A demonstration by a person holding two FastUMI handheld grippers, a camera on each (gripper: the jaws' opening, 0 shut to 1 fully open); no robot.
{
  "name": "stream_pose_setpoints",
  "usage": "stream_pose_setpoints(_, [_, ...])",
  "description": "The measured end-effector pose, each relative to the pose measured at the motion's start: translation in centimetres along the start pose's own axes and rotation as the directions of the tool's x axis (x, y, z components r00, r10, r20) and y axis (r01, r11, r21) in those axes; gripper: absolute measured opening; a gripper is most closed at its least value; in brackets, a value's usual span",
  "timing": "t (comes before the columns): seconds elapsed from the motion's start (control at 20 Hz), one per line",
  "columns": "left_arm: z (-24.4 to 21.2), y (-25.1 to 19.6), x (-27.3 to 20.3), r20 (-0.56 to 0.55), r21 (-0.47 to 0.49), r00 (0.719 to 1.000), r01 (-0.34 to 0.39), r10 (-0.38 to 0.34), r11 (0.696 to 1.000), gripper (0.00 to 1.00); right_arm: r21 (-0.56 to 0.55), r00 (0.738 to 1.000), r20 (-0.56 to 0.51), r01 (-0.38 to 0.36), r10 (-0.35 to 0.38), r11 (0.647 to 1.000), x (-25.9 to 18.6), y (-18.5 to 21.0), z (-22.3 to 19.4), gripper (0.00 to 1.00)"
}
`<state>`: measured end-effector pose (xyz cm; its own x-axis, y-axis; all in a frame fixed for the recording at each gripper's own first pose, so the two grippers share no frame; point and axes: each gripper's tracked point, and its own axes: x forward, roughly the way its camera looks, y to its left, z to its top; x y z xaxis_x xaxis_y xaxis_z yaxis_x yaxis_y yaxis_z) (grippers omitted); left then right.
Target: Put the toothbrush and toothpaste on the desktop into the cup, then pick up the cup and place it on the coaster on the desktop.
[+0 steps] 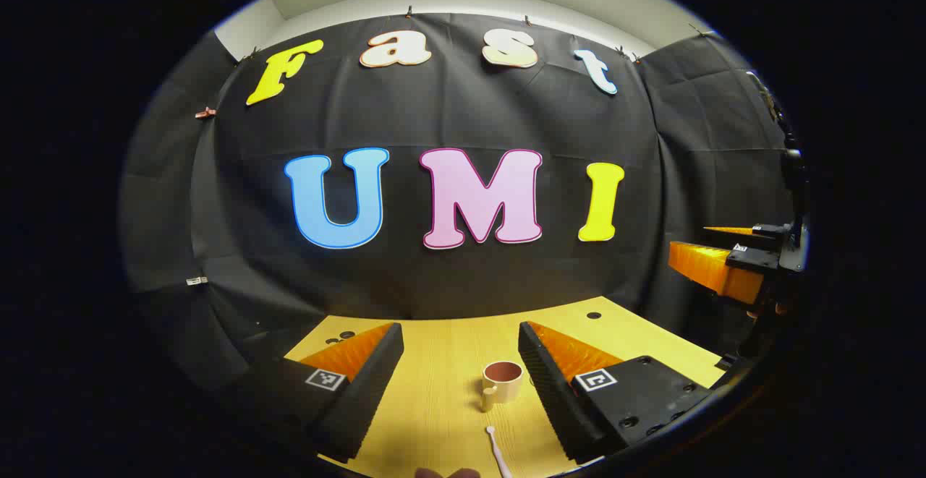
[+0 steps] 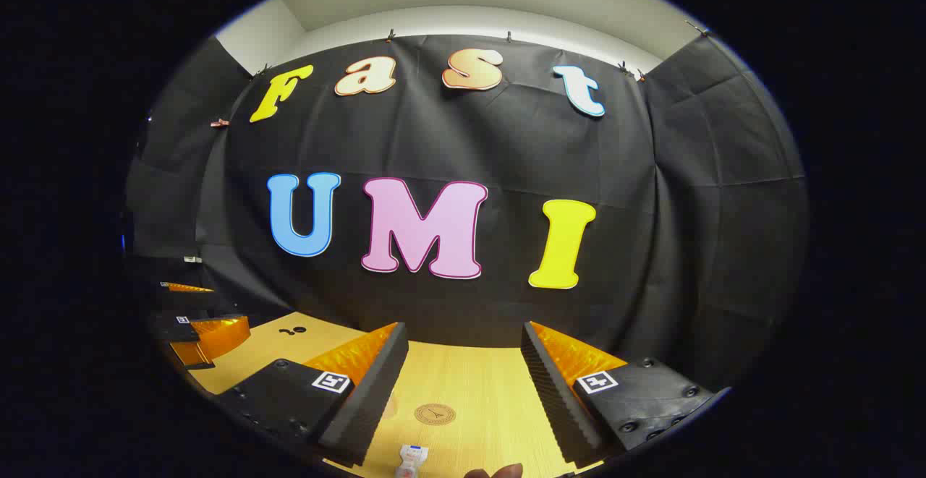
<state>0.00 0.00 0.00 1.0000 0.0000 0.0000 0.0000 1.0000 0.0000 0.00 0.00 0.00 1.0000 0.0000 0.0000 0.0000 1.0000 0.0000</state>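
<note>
Left gripper (image 1: 457,384): jaws wide apart, empty, above the desktop (image 1: 441,406).
Cup (image 1: 501,382): upright between the fingers, handle toward the camera.
Toothbrush (image 1: 498,450): near edge, long axis running toward the cup, head end nearest it.
Right gripper (image 2: 463,391): spread wide, empty.
Coaster (image 2: 435,414): flat between its fingers.
Toothpaste (image 2: 409,460): near edge, partly cut off.

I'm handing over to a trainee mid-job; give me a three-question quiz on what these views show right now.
1. True or false: the cup already holds the toothbrush.
2. In the right gripper view, what lies between the right gripper fingers: A) coaster B) plate C) spoon?
3. Are the left gripper fingers open or shut?

Key: 1 false, the toothbrush lies on the desktop, nearer the camera than the cup; 2 A; 3 open.
</note>
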Motion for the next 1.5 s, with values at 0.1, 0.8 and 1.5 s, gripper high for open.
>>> stream_pose_setpoints(0.1, [-0.1,-0.1,0.1,-0.002,0.002,1.0,0.002,-0.002,1.0,0.99,0.002,1.0,-0.003,0.0,0.0,1.0,-0.1,0.0,-0.1,0.96])
stream_pose_setpoints(0.8, [-0.7,-0.1,0.1,-0.013,-0.002,1.0,-0.014,0.014,1.0,0.99,0.001,1.0,-0.009,-0.004,0.004,1.0,-0.2,0.0,0.0,0.96])
stream_pose_setpoints(1.5, [-5.4,0.0,-1.2,-0.111,0.004,0.994,0.0,0.001,1.0,0.99,0.001,0.976,-0.209,-0.068,0.067,0.998,-1.8,3.4,-7.1,0.96])
